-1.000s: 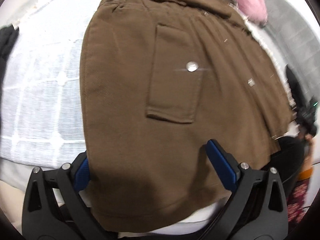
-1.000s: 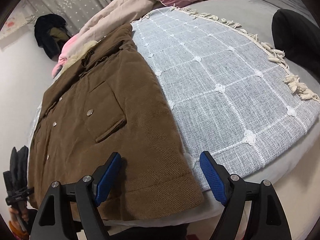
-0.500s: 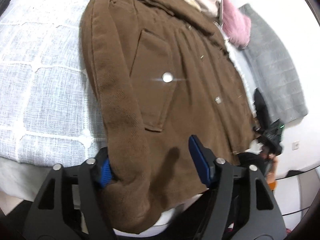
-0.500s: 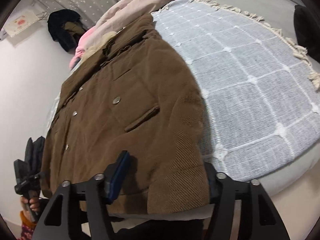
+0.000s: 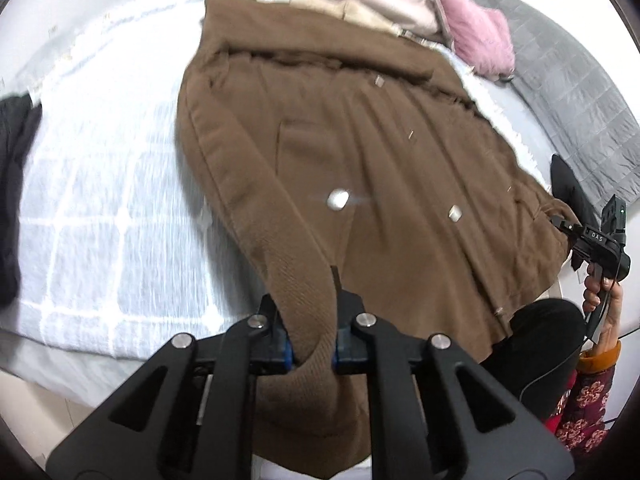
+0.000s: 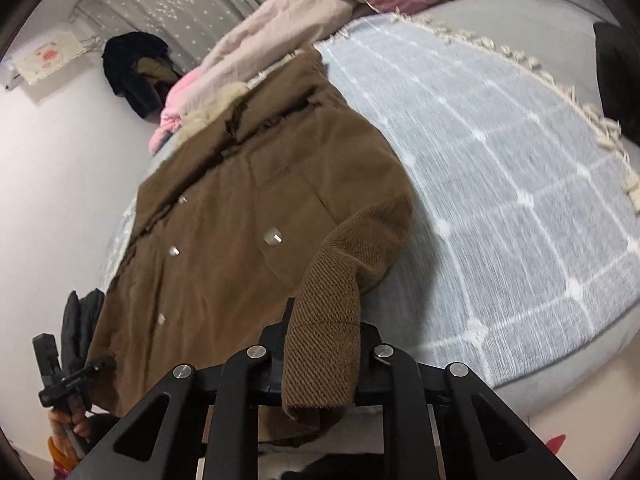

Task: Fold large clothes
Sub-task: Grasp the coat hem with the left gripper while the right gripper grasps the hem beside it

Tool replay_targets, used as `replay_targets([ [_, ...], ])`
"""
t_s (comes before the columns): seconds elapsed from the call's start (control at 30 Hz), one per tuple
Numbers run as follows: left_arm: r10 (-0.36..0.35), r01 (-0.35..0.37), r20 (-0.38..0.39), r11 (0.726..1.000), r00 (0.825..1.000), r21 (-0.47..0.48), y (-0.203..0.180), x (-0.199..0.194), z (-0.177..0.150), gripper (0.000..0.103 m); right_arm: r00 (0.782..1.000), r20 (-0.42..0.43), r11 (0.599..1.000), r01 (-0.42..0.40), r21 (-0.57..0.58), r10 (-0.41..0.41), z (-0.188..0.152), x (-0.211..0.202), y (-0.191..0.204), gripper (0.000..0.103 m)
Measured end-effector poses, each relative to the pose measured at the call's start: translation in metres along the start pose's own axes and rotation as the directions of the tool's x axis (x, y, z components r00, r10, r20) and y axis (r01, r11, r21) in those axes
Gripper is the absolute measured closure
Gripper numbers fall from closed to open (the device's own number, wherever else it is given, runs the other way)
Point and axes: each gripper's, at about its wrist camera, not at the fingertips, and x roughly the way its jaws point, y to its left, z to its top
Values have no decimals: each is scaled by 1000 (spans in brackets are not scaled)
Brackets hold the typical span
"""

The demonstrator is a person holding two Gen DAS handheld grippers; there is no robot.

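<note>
A large brown coat with metal buttons lies flat on the bed, collar toward the pillows. My left gripper is shut on a bunched fold of the coat's hem edge near the bed's front edge. In the right wrist view the coat fills the left half. My right gripper is shut on a ribbed brown part of the coat, lifted off the bed cover. The other hand-held gripper shows at the coat's far side, and likewise in the right wrist view.
A pale blue checked throw with a tasselled edge covers the bed. Pink and beige pillows and bedding lie at the head. A grey quilt lies past the coat. Dark clothes sit at the left, another dark pile by the wall.
Both grippers were open and straddling the coat's hem edge; both have closed on the fabric and lifted it, bunching the edge up off the throw.
</note>
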Motion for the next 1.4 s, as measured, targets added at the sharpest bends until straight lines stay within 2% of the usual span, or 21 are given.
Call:
replay_targets([
  [0.27,-55,58,147,998,988,-22,-5,-31,39,90,995,84,996,-44,-73,50,32,-17,50,85],
  [0.43,-47,49,224,999,973,-6,-11,-40,63,90,992,112,994,-47,-102,59,55,-15,75,85],
  [0.63,-54,52,283,999,958,17,-15,-43,94,90,989,134,993,-48,-112,63,86,-11,94,85],
  [0.77,-63,69,321,998,945,-6,-6,-46,122,90,987,150,993,-44,-113,61,108,-10,99,85],
  [0.97,-63,77,370,997,927,-22,9,-49,166,90,981,190,994,-20,-112,41,160,0,107,85],
  [1.1,-57,76,387,997,920,-33,18,-36,205,90,976,216,995,-2,-96,23,201,16,107,85],
  [1.27,-30,55,407,997,913,-48,29,-6,256,90,973,232,997,14,-70,2,256,57,97,85],
  [1.4,8,32,390,995,921,-97,51,37,295,89,972,234,999,3,-48,8,291,100,86,85],
])
